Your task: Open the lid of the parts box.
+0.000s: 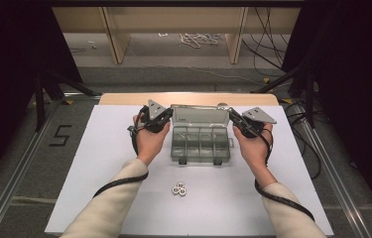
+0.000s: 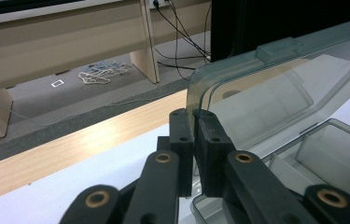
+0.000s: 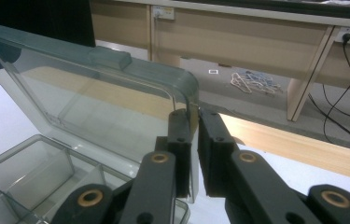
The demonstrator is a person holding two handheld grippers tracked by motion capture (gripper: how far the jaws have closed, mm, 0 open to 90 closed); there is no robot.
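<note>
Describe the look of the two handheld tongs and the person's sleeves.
Both sleeves are cream-coloured. The left tongs and right tongs are black, each topped by a grey three-cornered plate, with a black ribbed cable trailing back. Their linked jaws carry brass-coloured pivot rings.

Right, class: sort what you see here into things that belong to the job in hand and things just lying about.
In the job:
- clear smoky plastic compartment box
- its raised hinged lid, pinched at both side edges
- left gripper
- right gripper

Lying about:
- small cluster of silvery metal rings on the white table
- tangled pale cord on the floor
</note>
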